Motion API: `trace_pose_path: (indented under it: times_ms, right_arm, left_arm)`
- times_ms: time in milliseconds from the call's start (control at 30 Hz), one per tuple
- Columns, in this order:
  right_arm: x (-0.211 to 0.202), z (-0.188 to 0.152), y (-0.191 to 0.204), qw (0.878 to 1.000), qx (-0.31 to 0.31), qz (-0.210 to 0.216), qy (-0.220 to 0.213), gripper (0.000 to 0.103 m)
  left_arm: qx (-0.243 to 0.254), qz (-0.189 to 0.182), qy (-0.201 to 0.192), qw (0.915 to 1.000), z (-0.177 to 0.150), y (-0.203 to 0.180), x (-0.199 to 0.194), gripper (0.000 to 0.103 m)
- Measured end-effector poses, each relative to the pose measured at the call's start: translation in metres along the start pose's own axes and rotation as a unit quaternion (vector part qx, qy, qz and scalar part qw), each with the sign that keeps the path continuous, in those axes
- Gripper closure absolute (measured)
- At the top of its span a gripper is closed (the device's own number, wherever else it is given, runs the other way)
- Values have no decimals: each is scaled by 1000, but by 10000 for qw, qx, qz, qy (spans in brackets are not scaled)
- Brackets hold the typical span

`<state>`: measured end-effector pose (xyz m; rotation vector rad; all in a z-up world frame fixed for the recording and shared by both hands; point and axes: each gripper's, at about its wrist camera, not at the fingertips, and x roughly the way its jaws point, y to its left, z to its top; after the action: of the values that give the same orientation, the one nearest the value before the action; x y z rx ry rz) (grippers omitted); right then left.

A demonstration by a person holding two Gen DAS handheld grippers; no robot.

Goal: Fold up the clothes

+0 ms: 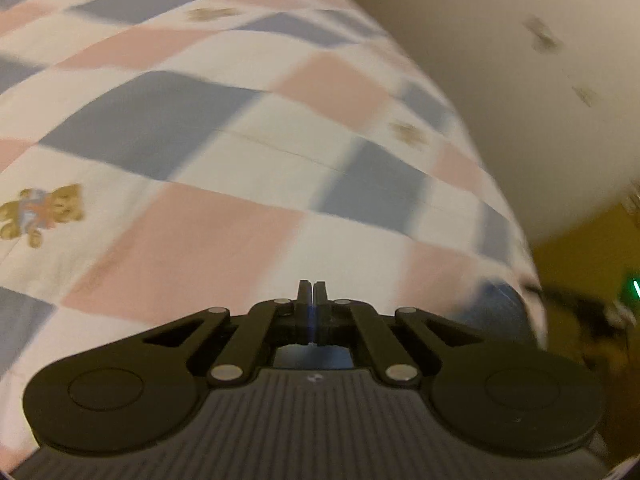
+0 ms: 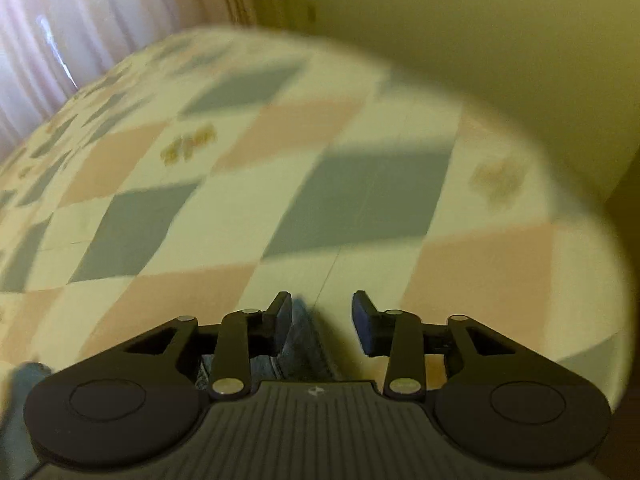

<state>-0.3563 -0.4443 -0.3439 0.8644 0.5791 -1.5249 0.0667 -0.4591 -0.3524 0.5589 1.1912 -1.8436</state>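
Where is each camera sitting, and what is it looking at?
Left wrist: sits on the left hand-held gripper, looking along its shut fingers over the checked bedsheet toward a wall.
Right wrist: sits on the right hand-held gripper, fingers open, denim cloth between them, looking over the bedsheet toward a curtain.
Shared: the same bedsheet; no hand or sleeve shows, only each gripper.

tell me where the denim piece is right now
In the right wrist view the denim garment lies on the checked bedsheet between the open right gripper's fingers, against the left one; a thin blue strip shows in the shut left gripper.
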Motion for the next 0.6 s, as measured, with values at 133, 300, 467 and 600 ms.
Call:
trace_pose_path:
  times_ms: [133,300,467,600]
  right_arm:
    - [-22,-24,56,9906,-811,1093,-149,71]
    - [20,-62,123,9674,-1901,1638,344,86]
    - [49,-64,82,9751,-1539,1524,477,103]
    - [27,-51,60,9805,-1341,1400,313,102]
  left_arm:
    - [553,-425,179,9974,-34,-45,14,103]
    - [811,-105,175,9965,-45,-40,80,103]
    - [1210,-167,184,9923,-48,-13,100,100]
    - [844,108,-382,9956,-37,-7,58,102]
